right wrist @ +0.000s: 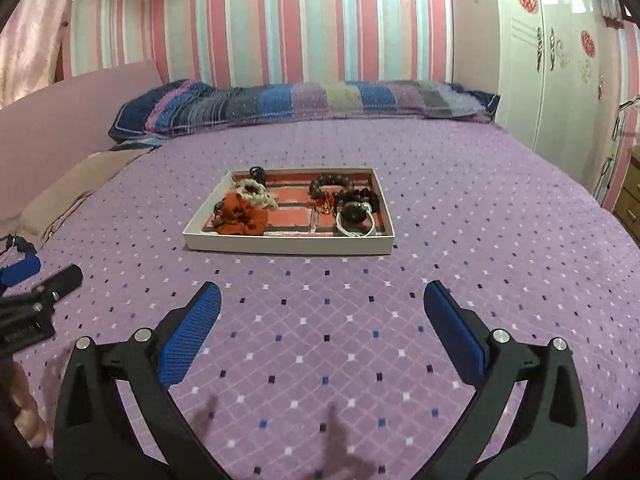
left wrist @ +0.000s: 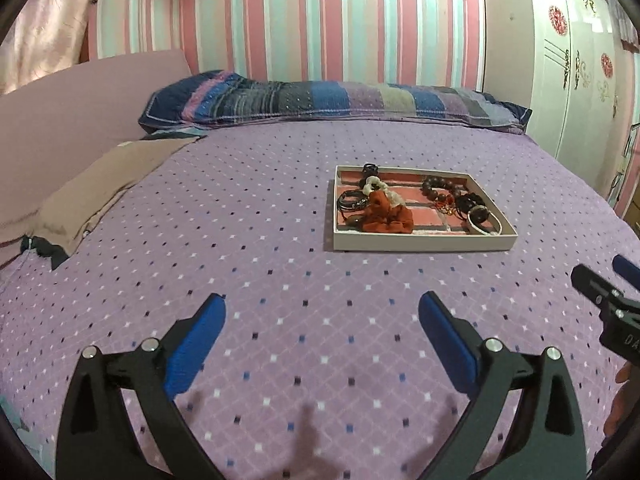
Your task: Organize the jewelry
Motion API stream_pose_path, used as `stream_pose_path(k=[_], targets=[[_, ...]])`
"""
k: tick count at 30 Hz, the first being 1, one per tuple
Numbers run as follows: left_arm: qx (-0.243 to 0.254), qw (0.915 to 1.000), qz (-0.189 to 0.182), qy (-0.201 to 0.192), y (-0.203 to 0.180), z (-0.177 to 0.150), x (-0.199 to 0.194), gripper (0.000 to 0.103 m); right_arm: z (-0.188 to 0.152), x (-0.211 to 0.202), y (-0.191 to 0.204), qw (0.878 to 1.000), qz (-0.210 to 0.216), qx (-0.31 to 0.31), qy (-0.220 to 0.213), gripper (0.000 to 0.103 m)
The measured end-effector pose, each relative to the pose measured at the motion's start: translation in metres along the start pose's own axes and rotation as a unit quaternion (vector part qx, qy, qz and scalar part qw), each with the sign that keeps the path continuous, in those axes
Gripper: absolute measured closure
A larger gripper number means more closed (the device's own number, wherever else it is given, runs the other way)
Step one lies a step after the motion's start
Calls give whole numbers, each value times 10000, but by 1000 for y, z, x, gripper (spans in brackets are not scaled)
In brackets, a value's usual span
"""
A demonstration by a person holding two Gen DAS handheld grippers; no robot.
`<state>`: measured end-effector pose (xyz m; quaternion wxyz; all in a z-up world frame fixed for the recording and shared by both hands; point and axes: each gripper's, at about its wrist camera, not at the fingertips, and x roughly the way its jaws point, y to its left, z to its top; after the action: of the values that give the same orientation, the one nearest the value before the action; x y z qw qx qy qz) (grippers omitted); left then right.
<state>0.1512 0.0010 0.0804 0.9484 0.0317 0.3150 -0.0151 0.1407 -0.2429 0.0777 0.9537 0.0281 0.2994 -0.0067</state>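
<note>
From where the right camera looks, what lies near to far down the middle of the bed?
Open right tool → shallow white jewelry tray → long striped patchwork pillow → pink-and-white striped wall.

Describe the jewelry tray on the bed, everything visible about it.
The tray is a shallow rectangle with low off-white walls, cardboard-like, and a pink lining split by grey dividers. It lies flat on the purple bedspread, ahead of both open tools and touching neither. Inside, an orange scrunchie and a cream scrunchie sit on the left; dark bead bracelets and a white bangle crowd the right.
</note>
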Motion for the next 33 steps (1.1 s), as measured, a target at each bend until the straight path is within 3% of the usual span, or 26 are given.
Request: stream_pose_path(k=[10,33], targets=[[191,9997,-56,-157,-9,-18,-29,8,-9,-36,4,9994,-236,39,-260,4],[-25,9995,18,-313,1,-18,-41,8,-10,-53,-5,9975,-526,142,-440,4]])
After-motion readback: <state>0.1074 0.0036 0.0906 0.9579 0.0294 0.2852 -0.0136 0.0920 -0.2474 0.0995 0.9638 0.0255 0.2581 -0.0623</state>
